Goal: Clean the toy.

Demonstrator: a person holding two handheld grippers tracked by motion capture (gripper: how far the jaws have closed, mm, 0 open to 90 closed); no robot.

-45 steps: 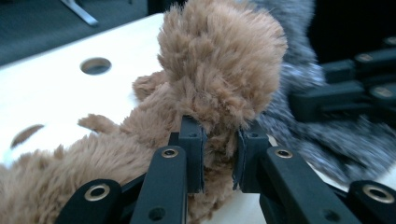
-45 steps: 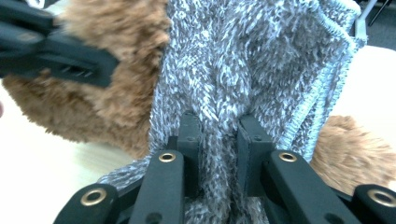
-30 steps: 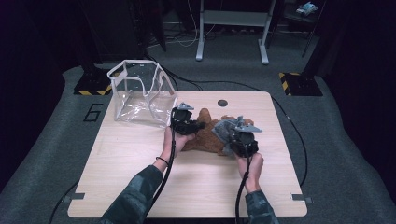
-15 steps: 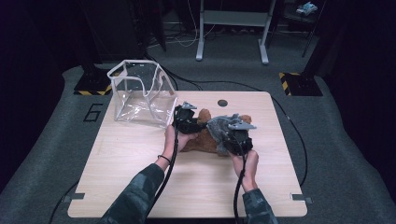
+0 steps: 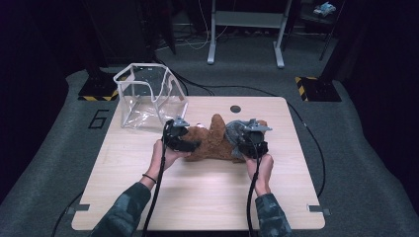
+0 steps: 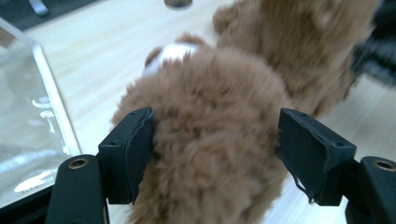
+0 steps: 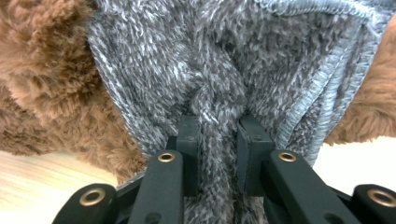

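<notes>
Bear (image 5: 213, 143) lies on the table (image 5: 197, 207), roughly mid-table, just right of the clear box (image 5: 148, 96); the box sits at the table's far-left corner, near the bear but not touching as far as the high view tells. Bear is brown plush with a grey knit garment (image 7: 224, 60) on its right part. Left gripper (image 5: 184, 144) is at the bear's left end: in the left gripper view its jaws straddle a furry lump of the bear (image 6: 215, 154), and they have just been opening. Left pad is brushing the fur, right pad stands clear with a gap, so no squeeze, released. Box wall (image 6: 32, 135) shows just left of that gripper. Right gripper (image 5: 249, 143) is at the bear's right end: right gripper view shows its jaws clenched on a bunched fold of the grey garment, pads pressed tight either side of the fold. Brown fur (image 7: 42, 79) flanks the garment on both sides. Both hands sit behind the grippers on the near side of the bear.
</notes>
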